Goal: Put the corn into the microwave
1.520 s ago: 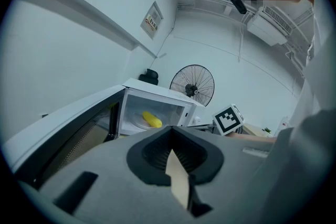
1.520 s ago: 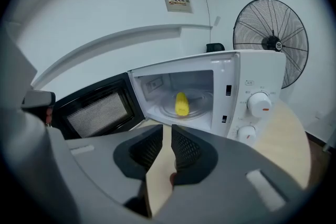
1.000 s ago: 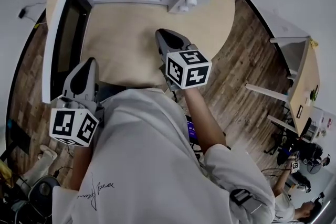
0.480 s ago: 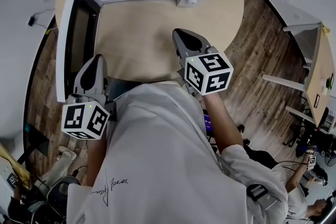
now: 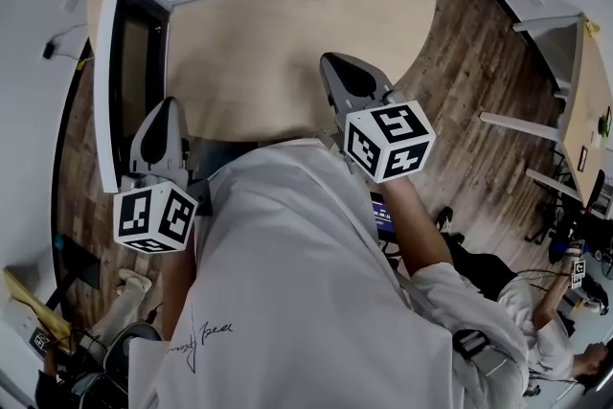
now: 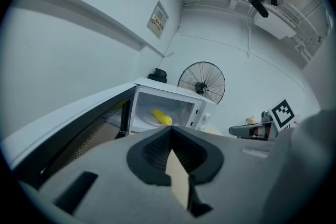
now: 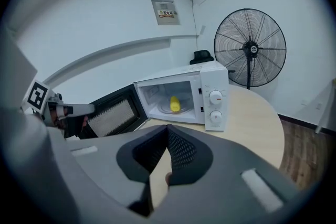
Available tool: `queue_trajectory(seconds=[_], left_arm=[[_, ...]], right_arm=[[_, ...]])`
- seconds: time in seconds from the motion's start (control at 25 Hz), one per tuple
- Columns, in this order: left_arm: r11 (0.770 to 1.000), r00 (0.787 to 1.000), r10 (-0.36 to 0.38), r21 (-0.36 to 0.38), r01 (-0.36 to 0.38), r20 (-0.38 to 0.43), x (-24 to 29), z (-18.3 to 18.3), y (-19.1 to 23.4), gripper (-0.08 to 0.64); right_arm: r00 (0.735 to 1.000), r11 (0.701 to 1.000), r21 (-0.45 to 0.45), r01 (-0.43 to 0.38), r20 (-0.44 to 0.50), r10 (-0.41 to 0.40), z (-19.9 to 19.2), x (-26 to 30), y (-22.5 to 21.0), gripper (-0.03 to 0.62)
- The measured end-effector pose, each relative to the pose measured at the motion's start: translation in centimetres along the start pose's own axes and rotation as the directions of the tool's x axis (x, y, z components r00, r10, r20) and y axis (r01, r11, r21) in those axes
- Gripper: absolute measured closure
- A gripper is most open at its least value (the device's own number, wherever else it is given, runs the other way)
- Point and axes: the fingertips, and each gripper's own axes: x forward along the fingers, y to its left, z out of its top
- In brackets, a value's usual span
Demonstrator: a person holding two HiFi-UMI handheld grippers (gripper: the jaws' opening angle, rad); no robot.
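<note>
Right claw (image 7: 167,127) closed; cylindrical yellow corn (image 7: 175,105) in microwave (image 7: 214,80).

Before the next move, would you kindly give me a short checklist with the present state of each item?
1. Corn inside microwave: ok.
2. Corn lies back from the opening: ok.
3. Door shut: not ok, it stands wide open.
4. Right gripper shut and empty: ok.
5. Left gripper shut and empty: ok.
6. Left gripper apart from the door's free edge: cannot tell.
</note>
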Motion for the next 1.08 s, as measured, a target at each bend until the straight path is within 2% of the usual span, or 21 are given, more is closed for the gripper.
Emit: queue_trajectory(seconds=[0.32, 0.52, 0.76, 0.92, 1.08], left_arm=[[1.0, 1.0, 0.006, -0.018, -0.006, -0.02, -0.1, -0.3, 0.6, 0.569], [0.999, 1.0, 0.006, -0.037, -0.006, -0.002, -0.4, -0.4, 1.1, 0.569], [0.999, 1.0, -0.006, -0.04, 0.006, -0.013, -0.1, -0.7, 0.9, 0.569], [0.999, 1.0, -0.008, -0.037, 0.008, -0.014, -0.1, -0.6, 0.8, 0.569], [0.999, 1.0, -0.004, -0.036, 0.003, -0.017, -0.2, -0.7, 1.0, 0.569]], right_arm=[[0.999, 0.999, -0.033, -0.036, -0.002, 0.036, 0.7, 0.0, 1.2, 0.581], [0.998, 0.997, -0.027, -0.067, 0.01, 0.067, 1.5, 0.1, 1.7, 0.581], [0.996, 0.993, -0.071, -0.09, -0.014, 0.089, 1.4, 0.1, 2.3, 0.58], [0.996, 0.989, -0.118, -0.086, -0.03, 0.083, 1.2, 0.0, 2.6, 0.581], [0.997, 0.99, -0.117, -0.079, -0.035, 0.076, 1.1, 0.3, 2.6, 0.58]])
